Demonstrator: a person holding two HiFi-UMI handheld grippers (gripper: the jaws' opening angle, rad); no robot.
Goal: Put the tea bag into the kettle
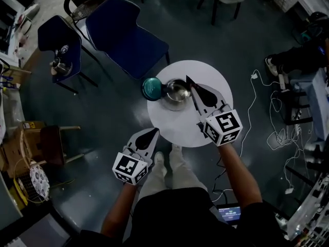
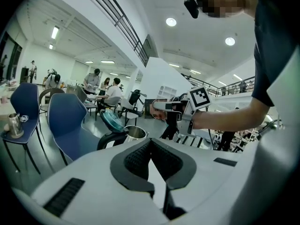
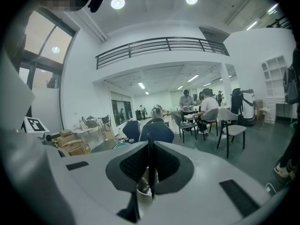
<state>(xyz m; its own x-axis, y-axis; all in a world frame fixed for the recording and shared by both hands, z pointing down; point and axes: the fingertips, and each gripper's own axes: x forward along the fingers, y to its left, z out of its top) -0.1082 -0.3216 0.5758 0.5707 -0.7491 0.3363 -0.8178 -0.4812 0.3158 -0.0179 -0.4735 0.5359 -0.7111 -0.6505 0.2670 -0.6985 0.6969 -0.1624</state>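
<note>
Near the tabletop's (image 1: 180, 130) far left edge the kettle (image 1: 176, 92) stood with its lid (image 1: 152, 88) open, so you held your right gripper (image 1: 190, 83) over its mouth, pinching what looked like the tea bag (image 2: 157, 111); your left gripper (image 1: 154, 131) hung aside, jaws pressed together, empty.

White round table (image 1: 180, 130) on dark grey-green floor (image 1: 103, 102). Bare steel kettle (image 1: 176, 93), teal lid (image 1: 152, 88). Two navy-blue chairs (image 1: 123, 32). Left gripper (image 1: 152, 131) and right gripper (image 1: 191, 85): pale grey shells, black dimpled pads, black-on-white square markers on each cube. Tea bag (image 2: 157, 108) reddish-brown, seen in the left gripper view. Black shirt (image 1: 190, 215), pale trousers (image 1: 169, 176), white shoes (image 1: 159, 158).
</note>
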